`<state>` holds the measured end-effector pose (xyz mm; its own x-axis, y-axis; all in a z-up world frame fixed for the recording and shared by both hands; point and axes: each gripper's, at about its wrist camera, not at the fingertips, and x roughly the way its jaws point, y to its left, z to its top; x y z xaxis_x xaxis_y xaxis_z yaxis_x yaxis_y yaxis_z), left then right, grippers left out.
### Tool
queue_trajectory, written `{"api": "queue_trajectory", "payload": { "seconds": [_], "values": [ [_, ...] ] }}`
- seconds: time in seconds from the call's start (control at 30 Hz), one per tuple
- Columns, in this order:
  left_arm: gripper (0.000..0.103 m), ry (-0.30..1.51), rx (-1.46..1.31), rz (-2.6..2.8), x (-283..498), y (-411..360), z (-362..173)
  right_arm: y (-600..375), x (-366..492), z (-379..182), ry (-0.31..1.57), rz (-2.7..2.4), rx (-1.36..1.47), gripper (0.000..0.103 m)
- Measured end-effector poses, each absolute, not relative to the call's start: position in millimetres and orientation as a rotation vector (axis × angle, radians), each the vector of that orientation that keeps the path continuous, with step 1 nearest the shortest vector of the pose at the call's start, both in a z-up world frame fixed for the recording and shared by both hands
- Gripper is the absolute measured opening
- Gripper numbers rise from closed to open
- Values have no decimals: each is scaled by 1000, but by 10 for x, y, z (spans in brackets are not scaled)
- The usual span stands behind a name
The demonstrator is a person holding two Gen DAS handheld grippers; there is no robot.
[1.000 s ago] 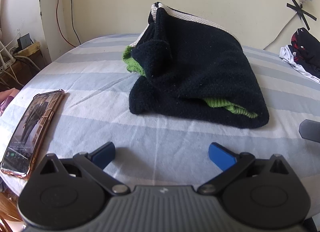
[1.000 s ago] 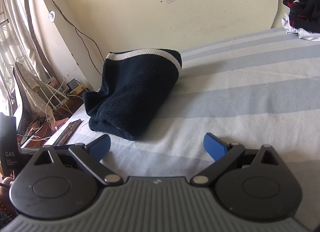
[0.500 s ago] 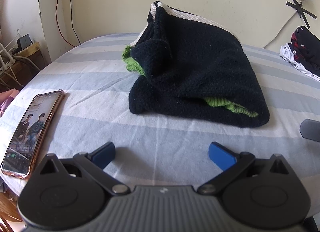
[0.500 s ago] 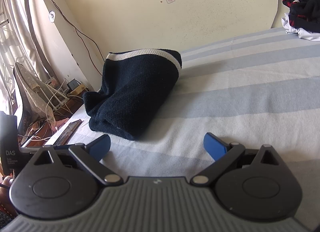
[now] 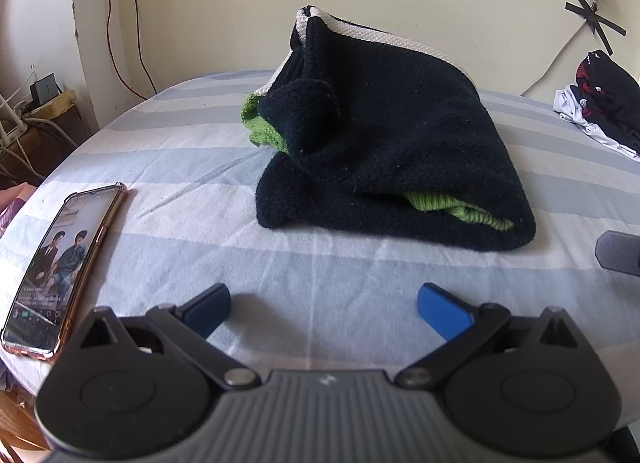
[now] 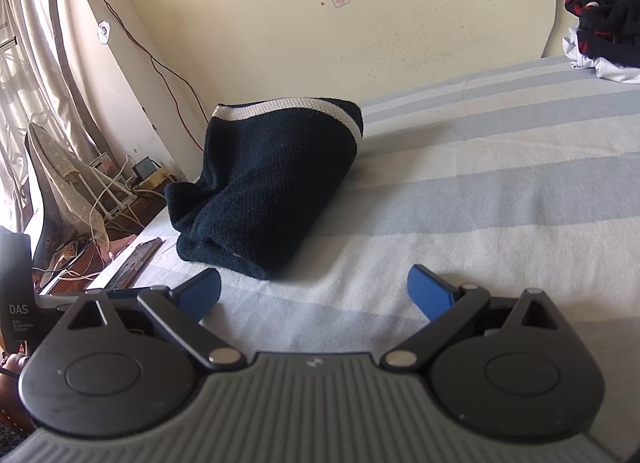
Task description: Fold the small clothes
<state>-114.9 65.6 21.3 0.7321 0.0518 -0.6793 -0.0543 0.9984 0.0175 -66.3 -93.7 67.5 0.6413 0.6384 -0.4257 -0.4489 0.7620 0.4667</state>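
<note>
The left tongs [image 5: 324, 309] stand wide open and hold nothing, their blue tips apart over the striped bed [image 5: 200, 167], short of the sweater [image 5: 392, 151]. The right tongs [image 6: 314, 293] are spread just as wide and empty, also clear of the cloth. The dark sweater [image 6: 272, 187], with a white band and green showing at its edges, lies bundled on the bed. A phone [image 5: 60, 271] lies near the bed's left edge. A pile of clothes [image 5: 600, 103] sits well apart at the far right.
</note>
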Motion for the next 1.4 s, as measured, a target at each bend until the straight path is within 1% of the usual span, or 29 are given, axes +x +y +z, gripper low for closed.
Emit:
{"api": "queue_trajectory", "payload": {
  "seconds": [0.2, 0.33, 0.4, 0.53, 0.67, 0.83, 1.0, 1.03, 1.07, 1.1, 1.13, 1.17, 1.2, 1.23, 1.27, 1.3, 1.33, 1.37, 1.4],
  "values": [
    [103, 742, 0, 54, -1163, 647, 211, -937, -663, 674, 610, 633, 334, 101],
    [103, 786, 2, -6, -1119, 727, 272, -934, -664, 675, 611, 633, 333, 101],
    [103, 775, -39, -29, -1110, 864, 380, -930, -657, 678, 613, 633, 331, 101],
    [103, 663, -107, -28, -1055, 1189, 763, -950, -562, 712, 620, 635, 325, 101],
    [103, 627, -185, -70, -728, 1412, 986, -992, -295, 785, 635, 654, 364, 101],
    [103, 693, -223, -105, -76, 1471, 888, -903, 199, 847, 715, 704, 429, 101],
    [103, 881, -344, -136, 398, 1554, 482, -611, 688, 873, 805, 770, 455, 101],
    [103, 886, -393, -164, 404, 1584, 414, -526, 768, 860, 822, 781, 446, 100],
    [103, 865, -394, -167, 368, 1582, 397, -427, 863, 837, 845, 795, 440, 96],
    [103, 857, -381, -172, 346, 1564, 385, -324, 959, 793, 871, 815, 440, 82],
    [103, 845, -377, -173, 315, 1547, 372, -214, 1040, 747, 900, 818, 434, 80],
    [103, 832, -377, -169, 291, 1530, 359, -128, 1085, 753, 877, 810, 424, 80],
    [102, 825, -366, -167, 280, 1492, 353, -40, 1132, 762, 874, 810, 402, 76],
    [98, 821, -354, -165, 280, 1445, 357, 22, 1166, 787, 873, 801, 386, 70],
    [94, 822, -357, -177, 292, 1397, 367, 46, 1204, 804, 877, 803, 388, 68],
    [89, 829, -370, -193, 317, 1344, 378, 22, 1233, 829, 880, 810, 401, 61],
    [88, 835, -372, -194, 368, 1257, 406, -27, 1242, 861, 876, 820, 408, 55],
    [85, 837, -366, -209, 427, 1158, 444, -108, 1237, 896, 862, 834, 411, 53],
    [78, 841, -357, -236, 500, 1023, 494, -206, 1225, 928, 850, 843, 413, 51]
  ]
}}
